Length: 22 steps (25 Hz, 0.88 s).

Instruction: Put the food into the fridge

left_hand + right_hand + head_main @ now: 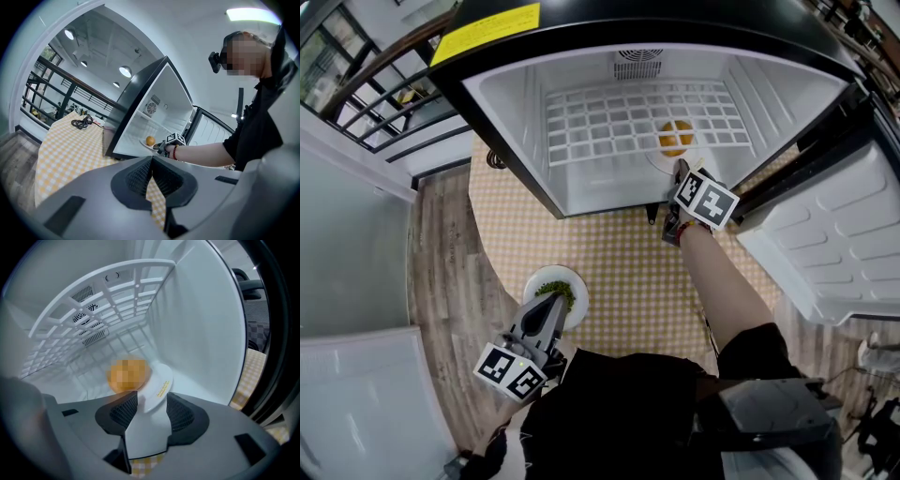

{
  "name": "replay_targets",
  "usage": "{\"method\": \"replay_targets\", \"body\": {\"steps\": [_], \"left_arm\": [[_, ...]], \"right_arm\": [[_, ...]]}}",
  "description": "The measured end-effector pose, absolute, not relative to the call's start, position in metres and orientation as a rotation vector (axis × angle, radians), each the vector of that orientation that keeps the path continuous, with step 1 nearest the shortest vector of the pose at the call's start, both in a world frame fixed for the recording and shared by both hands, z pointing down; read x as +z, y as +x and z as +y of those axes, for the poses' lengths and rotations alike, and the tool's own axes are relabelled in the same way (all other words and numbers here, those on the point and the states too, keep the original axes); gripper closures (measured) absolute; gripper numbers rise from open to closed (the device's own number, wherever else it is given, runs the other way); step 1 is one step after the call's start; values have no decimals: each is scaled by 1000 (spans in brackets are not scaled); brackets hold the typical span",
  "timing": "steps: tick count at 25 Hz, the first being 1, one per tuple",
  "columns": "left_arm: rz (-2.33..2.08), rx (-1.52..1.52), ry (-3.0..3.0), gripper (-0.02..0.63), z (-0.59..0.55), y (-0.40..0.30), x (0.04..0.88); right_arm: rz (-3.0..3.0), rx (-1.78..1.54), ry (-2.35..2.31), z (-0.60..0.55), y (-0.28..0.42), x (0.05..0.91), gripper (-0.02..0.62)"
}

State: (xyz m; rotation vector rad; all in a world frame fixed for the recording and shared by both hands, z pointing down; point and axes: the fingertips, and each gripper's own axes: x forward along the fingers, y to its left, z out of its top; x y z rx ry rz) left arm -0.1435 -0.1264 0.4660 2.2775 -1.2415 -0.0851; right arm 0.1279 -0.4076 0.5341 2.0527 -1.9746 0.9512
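- The fridge (581,192) lies open on the checked worktop (628,272), with its door (834,234) swung out to the right.
- An orange (675,138) sits on a white plate (660,163) on the fridge floor, under the wire shelf (609,122) and near the right wall.
- The right claw (680,171) reaches in through the fridge mouth. In the right gripper view its jaws stand wide, the plate's near rim lies between them, and neither pad presses on it.
- The left claw (551,302) is closed with nothing between its jaws; only checked cloth shows through the gap in the left gripper view.
- In the head view its tip sits over a second plate (536,277) of green food (560,291), which is out on the worktop, well apart from the fridge.
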Motion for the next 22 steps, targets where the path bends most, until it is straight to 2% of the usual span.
{"method": "replay_targets", "body": {"steps": [22], "left_arm": [[-1246,-88,2277,595,-124,-146,465]], "right_arm": [[-1929,693,1980,-407,130,532,367]]}}
